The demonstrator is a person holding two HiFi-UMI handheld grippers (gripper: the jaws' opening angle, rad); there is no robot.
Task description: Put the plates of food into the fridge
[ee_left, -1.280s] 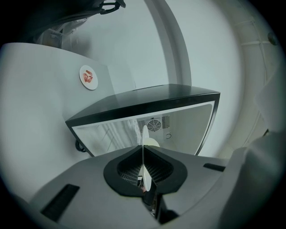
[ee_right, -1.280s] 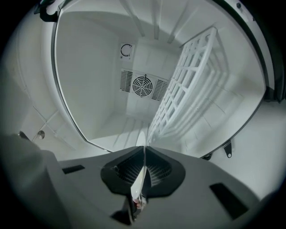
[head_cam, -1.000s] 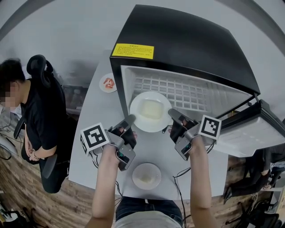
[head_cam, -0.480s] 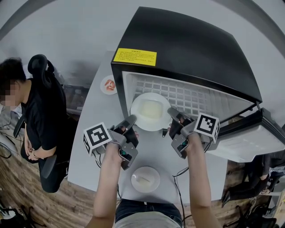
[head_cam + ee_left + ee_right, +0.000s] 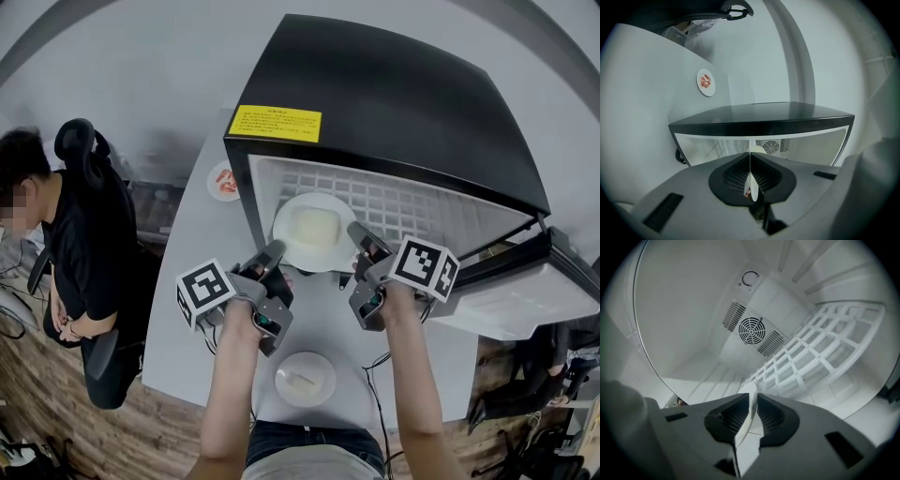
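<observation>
Head view looks steeply down; both gripper views closely face the fridge point(image 5: 394, 103)

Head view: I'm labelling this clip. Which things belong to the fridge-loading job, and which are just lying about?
Job: black open fridge; large white plate of pale food, gripped by left gripper and right gripper; small white plate of pale food; small white plate of red food.
Lying about: black office chair; seated person.
</observation>
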